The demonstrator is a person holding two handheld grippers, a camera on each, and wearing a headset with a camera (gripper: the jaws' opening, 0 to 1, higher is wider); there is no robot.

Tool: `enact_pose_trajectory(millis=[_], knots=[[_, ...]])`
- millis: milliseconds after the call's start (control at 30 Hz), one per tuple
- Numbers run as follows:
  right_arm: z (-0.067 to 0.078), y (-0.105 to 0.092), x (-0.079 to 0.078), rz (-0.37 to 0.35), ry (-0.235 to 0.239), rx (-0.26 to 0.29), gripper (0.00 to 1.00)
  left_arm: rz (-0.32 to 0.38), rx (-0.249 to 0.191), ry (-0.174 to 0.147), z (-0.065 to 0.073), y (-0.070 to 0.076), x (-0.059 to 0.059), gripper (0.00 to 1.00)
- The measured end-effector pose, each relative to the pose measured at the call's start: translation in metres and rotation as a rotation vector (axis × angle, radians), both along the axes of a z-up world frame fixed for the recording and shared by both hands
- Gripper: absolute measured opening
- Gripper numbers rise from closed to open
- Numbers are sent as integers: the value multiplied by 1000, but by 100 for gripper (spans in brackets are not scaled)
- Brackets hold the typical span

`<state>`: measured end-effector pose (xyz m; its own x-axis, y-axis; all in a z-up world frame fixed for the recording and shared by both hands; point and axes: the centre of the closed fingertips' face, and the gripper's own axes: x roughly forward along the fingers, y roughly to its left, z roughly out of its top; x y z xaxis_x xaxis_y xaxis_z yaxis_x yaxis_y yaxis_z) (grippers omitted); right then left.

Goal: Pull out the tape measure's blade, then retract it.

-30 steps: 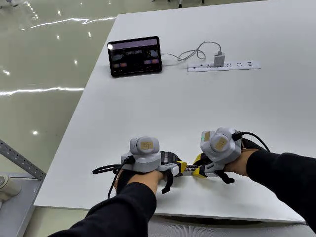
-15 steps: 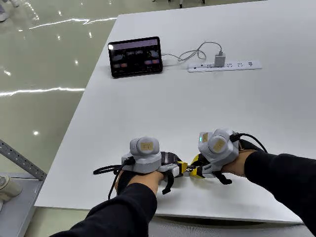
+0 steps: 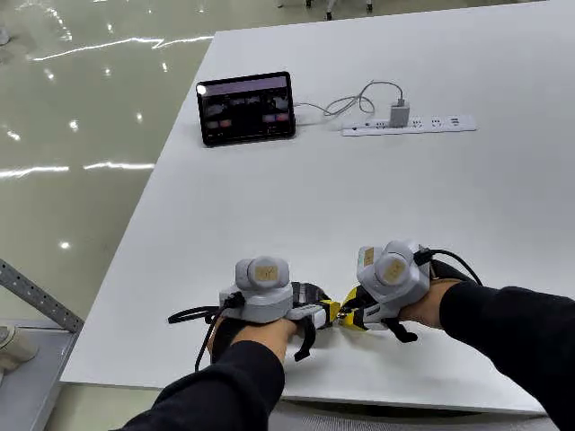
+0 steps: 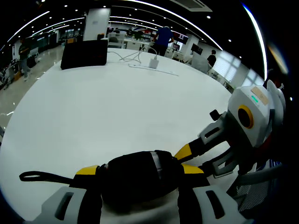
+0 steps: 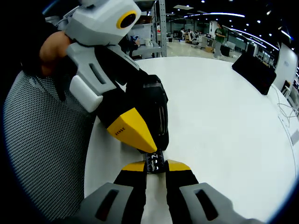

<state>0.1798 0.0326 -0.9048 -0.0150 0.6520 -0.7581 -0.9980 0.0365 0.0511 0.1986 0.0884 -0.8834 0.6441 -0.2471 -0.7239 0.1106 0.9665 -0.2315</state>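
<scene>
**Left gripper** (image 4: 140, 169): the jaws are clamped on the black tape (image 4: 140, 184), with one yellow-tipped finger on each side of the case. In the left gripper view, a black strap (image 4: 41, 177) lies on the table (image 4: 117, 107) to the left of the case.

**Right gripper** (image 5: 155, 166): the jaws are pinched together on the end of the blade (image 5: 154, 160), just beside the mouth of the case. A short length of blade shows between the case and the right jaws. It bears printed marks that are too small to read.

**Position of the tape:** it rests on the white table near the front edge, in front of the person. In the head view the two grippers face each other tip to tip and close together, with the tape in the left one. A hand with a dark sleeve holds each gripper. In the left gripper view, one yellow tip of the right gripper sits just beside the case.

**Rest of the table:** a tablet (image 3: 245, 106) stands near the far left side with its screen lit. To its right lies a white strip (image 3: 431, 124) with a charger (image 3: 399, 113) plugged into it. A cable (image 3: 346, 101) runs from the charger towards the tablet. All of these are well apart from the grippers. A glossy floor (image 3: 81, 108) lies beyond the left edge of the table.
</scene>
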Motion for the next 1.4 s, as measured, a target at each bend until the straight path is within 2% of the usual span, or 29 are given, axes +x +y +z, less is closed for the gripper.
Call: enact_pose_trajectory(millis=[500,700,900,1133,1400], knots=[[0,7,-2,9,-10,13,11,-5,-6,0,0,0,0,62],[1,5,-3,38,-57,4,12,-6,-4,1,0,0,-1,62],[1,5,-2,22,-47,13,12,-4,-4,0,0,0,-1,62],[1,4,-2,31,-58,21,11,-3,-7,1,0,0,-1,62],[1,11,-1,18,-34,25,10,1,-14,4,-1,0,-1,62]])
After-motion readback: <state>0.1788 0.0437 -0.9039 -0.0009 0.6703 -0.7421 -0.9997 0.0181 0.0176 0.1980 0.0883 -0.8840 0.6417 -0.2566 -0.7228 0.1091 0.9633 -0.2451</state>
